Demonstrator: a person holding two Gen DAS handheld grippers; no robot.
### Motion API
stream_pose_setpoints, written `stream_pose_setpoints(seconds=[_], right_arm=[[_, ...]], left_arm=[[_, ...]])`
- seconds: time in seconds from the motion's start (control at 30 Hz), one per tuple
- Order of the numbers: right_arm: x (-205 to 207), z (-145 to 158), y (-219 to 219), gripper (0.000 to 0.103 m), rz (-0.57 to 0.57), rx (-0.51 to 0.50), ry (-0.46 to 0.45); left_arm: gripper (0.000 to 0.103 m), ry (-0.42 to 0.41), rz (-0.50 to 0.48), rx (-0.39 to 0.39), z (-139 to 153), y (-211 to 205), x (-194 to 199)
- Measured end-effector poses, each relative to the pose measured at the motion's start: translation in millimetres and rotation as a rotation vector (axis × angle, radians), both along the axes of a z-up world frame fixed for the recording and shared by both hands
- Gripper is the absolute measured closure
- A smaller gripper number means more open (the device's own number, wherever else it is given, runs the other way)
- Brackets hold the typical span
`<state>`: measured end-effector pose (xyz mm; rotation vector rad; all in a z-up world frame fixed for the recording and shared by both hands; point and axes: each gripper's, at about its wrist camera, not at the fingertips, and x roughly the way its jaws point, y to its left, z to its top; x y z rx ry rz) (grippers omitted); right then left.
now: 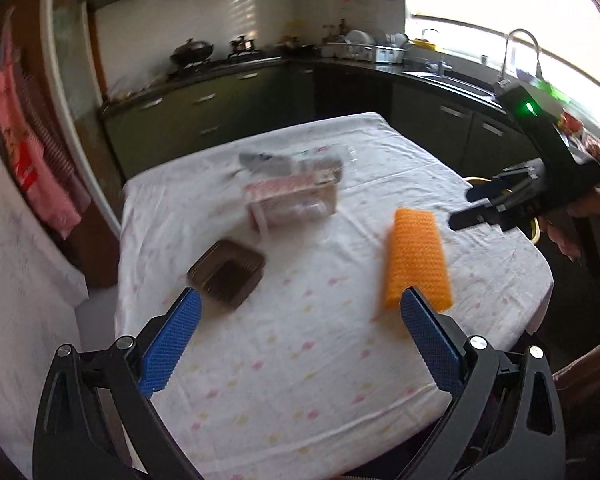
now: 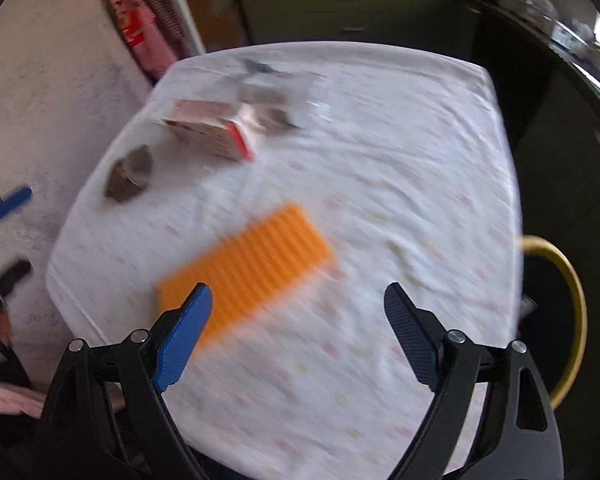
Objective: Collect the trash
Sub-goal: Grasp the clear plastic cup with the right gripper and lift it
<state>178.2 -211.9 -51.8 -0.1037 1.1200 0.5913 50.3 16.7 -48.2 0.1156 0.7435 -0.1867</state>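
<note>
**Both grippers empty over table, trash spread on cloth**

Left gripper (image 1: 300, 300) jaws wide apart, nothing between pads, over the near edge of the table (image 1: 300, 380). Right gripper (image 2: 298, 296) jaws apart too, empty, above the near edge; in the left view it sits off the table's right side, hand (image 1: 572, 220) on its grip. Just ahead of both: orange sponge (image 1: 418, 256) flat on the cloth. Left of it, brown tray (image 1: 226, 272), open side up. Further back, pink-red box (image 2: 216, 132) lying down. Behind it, touching or overlapping it, clear plastic wrappers (image 1: 296, 164), blurred. Far back: kitchen counter (image 1: 228, 68), sink (image 1: 452, 76). Yellow-rimmed bin (image 2: 560, 320) right of the table.
</note>
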Motion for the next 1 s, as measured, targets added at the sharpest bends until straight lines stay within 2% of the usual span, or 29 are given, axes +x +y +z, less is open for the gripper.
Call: stream_pose_setpoints(seconds=[0.13, 0.2, 0.37, 0.5, 0.77, 0.97, 1.0], right_arm=[[17, 12, 51, 0.020, 0.036, 0.078, 0.061], [26, 18, 77, 0.014, 0.047, 0.109, 0.093], [53, 18, 121, 0.011, 0.008, 0.088, 0.131], [69, 2, 136, 0.010, -0.043, 0.080, 0.223], [79, -12, 148, 0.010, -0.102, 0.008, 0.225], [92, -32, 155, 0.010, -0.132, -0.010, 0.266], [94, -34, 157, 0.013, -0.138, -0.017, 0.254]], left_arm=[[0.005, 0.015, 0.044, -0.029, -9, 27, -5], [0.005, 0.012, 0.058, -0.038, -10, 34, -7], [0.005, 0.021, 0.063, -0.074, -19, 52, -12], [0.005, 0.032, 0.071, -0.087, -26, 63, -13], [0.005, 0.041, 0.068, -0.121, -33, 76, -13], [0.005, 0.045, 0.063, -0.134, -37, 77, -16], [0.005, 0.046, 0.063, -0.135, -38, 76, -16]])
